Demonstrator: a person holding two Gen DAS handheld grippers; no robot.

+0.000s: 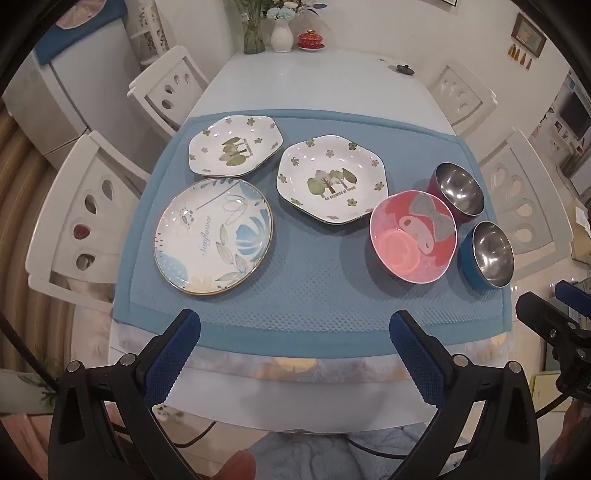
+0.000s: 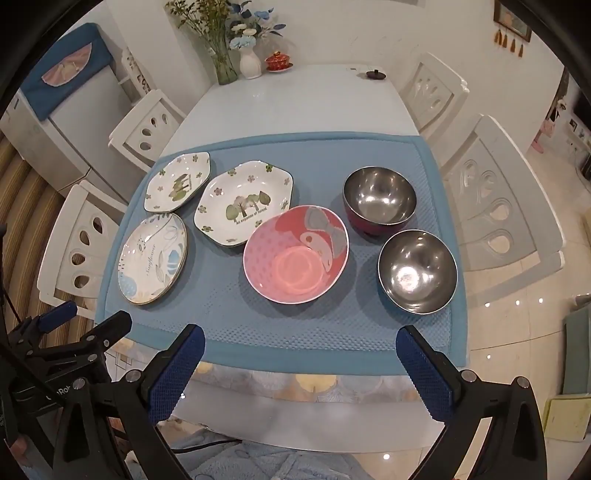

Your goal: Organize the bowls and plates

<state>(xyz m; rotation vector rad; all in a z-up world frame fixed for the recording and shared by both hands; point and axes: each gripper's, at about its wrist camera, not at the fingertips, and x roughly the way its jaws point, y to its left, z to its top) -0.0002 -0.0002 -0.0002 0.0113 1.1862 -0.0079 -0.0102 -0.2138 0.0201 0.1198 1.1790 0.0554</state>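
On a blue mat lie a round "Sunflower" plate, a far hexagonal tree plate and a nearer hexagonal tree plate. To their right stand a pink bowl, a red-sided steel bowl and a blue-sided steel bowl. My left gripper is open and empty above the mat's near edge. My right gripper is open and empty there too.
White chairs flank the white table. Vases and a red lidded cup stand at the far end. A fridge is at the left.
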